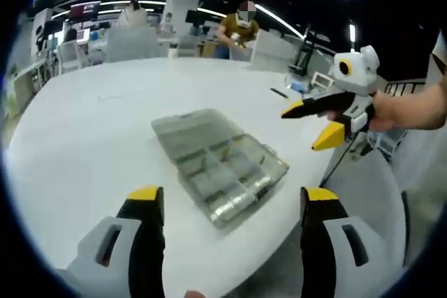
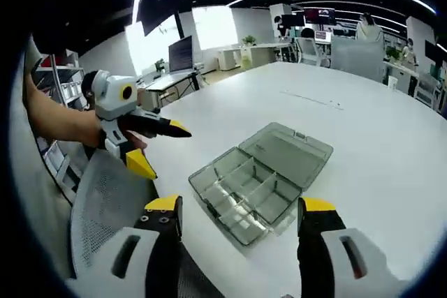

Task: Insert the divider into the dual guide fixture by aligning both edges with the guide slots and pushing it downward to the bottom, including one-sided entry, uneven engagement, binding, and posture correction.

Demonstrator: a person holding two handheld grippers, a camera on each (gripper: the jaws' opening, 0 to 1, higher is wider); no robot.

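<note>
A clear plastic compartment box (image 1: 222, 172) lies open near the white table's edge, its lid (image 1: 187, 130) folded flat beside the tray. Thin dividers stand in the tray's compartments (image 2: 244, 197); I cannot pick out a loose divider. My left gripper (image 1: 232, 195) is open and empty, hovering in front of the box, apart from it. It shows from the side in the right gripper view, as the left gripper (image 2: 166, 151) held by a hand, jaws spread. My right gripper (image 2: 241, 204) is open and empty too, close before the box (image 2: 262, 176). In the left gripper view the right gripper (image 1: 307, 128) hangs to the box's right.
The big white table (image 1: 105, 137) stretches away behind the box, with a small dark item (image 1: 279, 92) far off. A grey mesh chair (image 2: 112, 207) sits at the table's edge below the grippers. Desks, monitors and people are in the office background.
</note>
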